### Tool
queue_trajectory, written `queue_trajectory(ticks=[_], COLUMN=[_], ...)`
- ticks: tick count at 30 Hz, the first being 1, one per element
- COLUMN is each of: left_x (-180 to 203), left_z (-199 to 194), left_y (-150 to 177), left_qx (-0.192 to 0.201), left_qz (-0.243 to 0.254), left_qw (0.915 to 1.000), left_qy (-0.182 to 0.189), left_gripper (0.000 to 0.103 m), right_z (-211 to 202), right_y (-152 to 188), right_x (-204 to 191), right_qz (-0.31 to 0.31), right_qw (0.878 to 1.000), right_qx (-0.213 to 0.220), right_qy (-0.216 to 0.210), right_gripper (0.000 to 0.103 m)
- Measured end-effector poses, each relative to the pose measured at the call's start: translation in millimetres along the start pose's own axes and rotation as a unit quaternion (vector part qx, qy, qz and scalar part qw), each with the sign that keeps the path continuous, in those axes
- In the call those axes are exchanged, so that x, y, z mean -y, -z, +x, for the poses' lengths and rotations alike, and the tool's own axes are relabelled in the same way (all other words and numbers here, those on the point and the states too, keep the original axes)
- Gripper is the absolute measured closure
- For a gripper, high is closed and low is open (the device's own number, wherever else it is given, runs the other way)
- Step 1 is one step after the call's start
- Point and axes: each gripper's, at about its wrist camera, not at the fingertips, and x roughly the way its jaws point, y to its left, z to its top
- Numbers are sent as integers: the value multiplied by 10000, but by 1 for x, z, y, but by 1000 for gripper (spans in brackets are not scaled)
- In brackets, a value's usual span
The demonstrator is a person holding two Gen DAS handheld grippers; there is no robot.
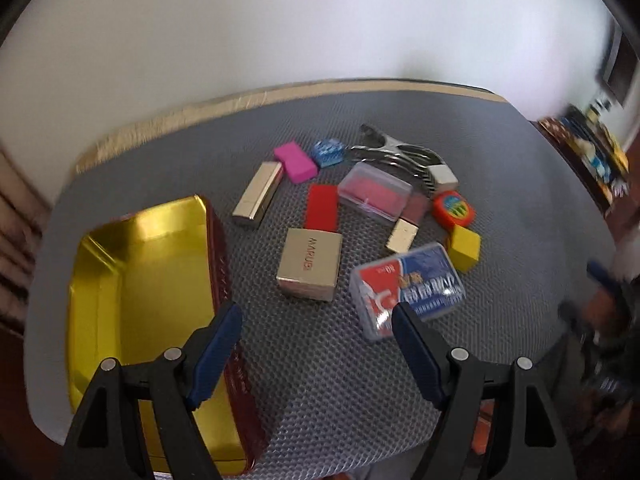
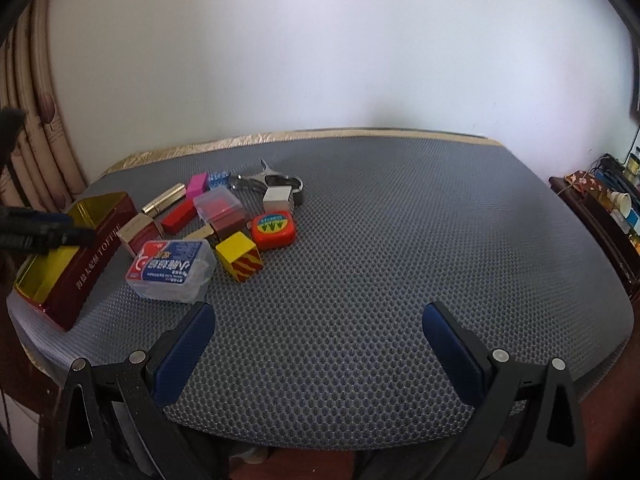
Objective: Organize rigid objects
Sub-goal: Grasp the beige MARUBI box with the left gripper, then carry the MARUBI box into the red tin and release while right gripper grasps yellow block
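Two tools, left (image 1: pixel 316 344) and right (image 2: pixel 318 338), both wide open, empty. Tin (image 1: pixel 140 280) unfilled (sorting unstarted); next: grasp nearby gold box (image 1: pixel 310 264).

One tin (image 1: pixel 152 280), two gold boxes (image 1: pixel 310 264), two clear cases (image 1: pixel 406 294), one yellow block (image 2: pixel 239 255), one tape measure (image 2: pixel 274 230) being counted on mat (image 2: pixel 380 248).

My left gripper (image 1: pixel 316 344) is held low and level, pointing forward, its two black arms spread wide with the blue pads (image 1: pixel 218 350) facing each other across an empty gap. My right gripper (image 2: pixel 318 354) sits the same way, jaws spread even wider, nothing between its blue pads (image 2: pixel 454 354). From the right wrist view, my left gripper shows as a dark blurred shape at the far left edge
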Motion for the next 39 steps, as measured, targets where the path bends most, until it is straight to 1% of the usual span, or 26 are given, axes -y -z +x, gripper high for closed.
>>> queue_trajectory(ticks=[1,4,9,13,17,22,23,25,26,27,29,32,35,37,39], left_x=[-2,-5,-5,-8,-15,-23,-24,-24,-23,-21,-20,-19,-17,-18,-14], left_z=[6,23,44,62,71,82,84,90,91,91,89,78,50,22,0], left_y=[-6,-17,-31,-40,-43,-42,-42,-39,-38,-36,-33,-28,-20,-12,-6], left_qx=[-87,-277,-509,-650,-723,-653,-635,-765,-727,-665,-602,-370,14,316,516], left_qz=[-68,-198,-404,-401,-457,-567,-583,-570,-466,-400,-430,-549,-826,-1118,-1304], left_qw=[9999,9994,9976,9969,9962,9960,9960,9950,9962,9970,9971,9978,9964,9930,9897], left_qy=[69,70,242,166,189,215,230,283,66,53,167,98,211,233,273], left_gripper=[24,23,23,24,24,25,28,56,57,57,58,58,58,58,58], right_z=[3,10,17,22,26,32,35,37,39,40,41,43,41,41,44], right_y=[0,0,0,1,2,4,4,5,6,6,7,5,-3,-11,-23], right_x=[1,6,17,19,19,19,19,19,18,18,17,16,18,19,19], right_qz=[8,77,242,226,207,195,195,197,196,196,185,130,54,-6,-117], right_qw=[10000,9998,9992,9988,9984,9977,9976,9973,9972,9971,9969,9969,9973,9973,9960], right_qx=[-57,-189,-322,-443,-520,-652,-669,-708,-719,-737,-761,-767,-698,-640,-653], right_qy=[-8,-5,-5,-14,-21,-37,-36,-37,-34,-34,-38,-73,-206,-353,-592], right_gripper=[0,0,0,0,0,0,0,0,0,0,0,0,0,0,0])
